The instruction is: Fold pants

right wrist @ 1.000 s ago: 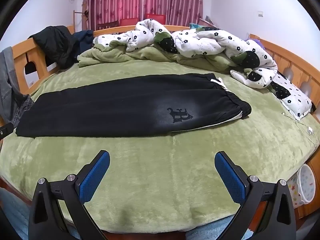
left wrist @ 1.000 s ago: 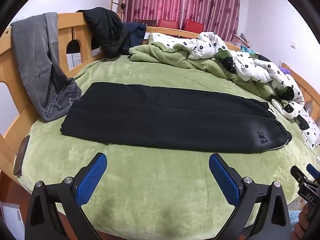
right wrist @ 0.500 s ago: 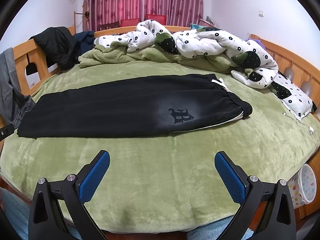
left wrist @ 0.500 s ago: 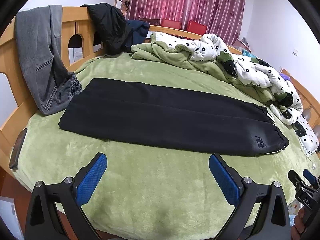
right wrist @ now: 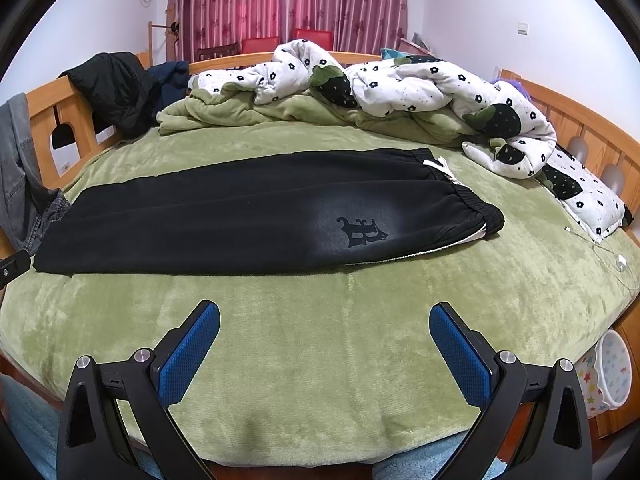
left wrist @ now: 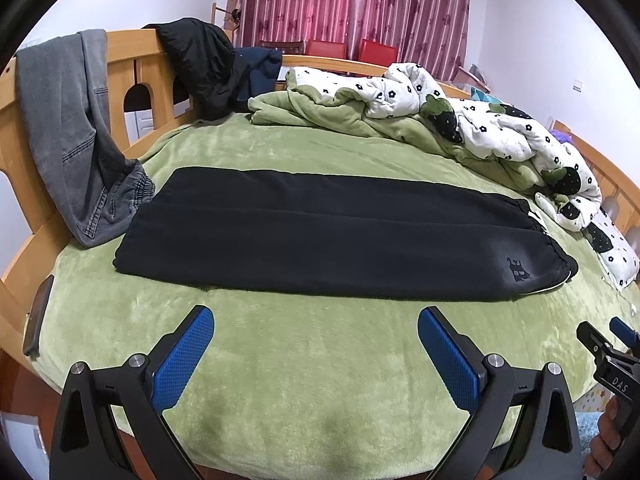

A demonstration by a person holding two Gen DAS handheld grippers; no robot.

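Bed (left wrist: pixel 304 344): round wooden-railed frame, carrying a plush green fleece cover; it is filling most of both views.
Quilt (right wrist: pixel 420 88): white with black flowers, puffy, lying bunched along the far side with a rumpled green blanket (right wrist: pixel 248 112).
Pants (left wrist: pixel 332 240): black, soft knit, lying flat and long across the bed's middle, one leg stacked over the other; elastic waistband pointing right, a dark emblem (right wrist: pixel 362 232) near it, hems pointing left.
Grey jeans (left wrist: pixel 68 128): denim, hanging over the left rail, hem touching the bed beside the pants' hems.
Black jacket (left wrist: pixel 200 60): slumping over the rail farther back.
Left tool (left wrist: pixel 316 344) and right tool (right wrist: pixel 324 340): blue ribbed pads spread wide, hovering over bare fleece just short of the pants, gripping nothing.
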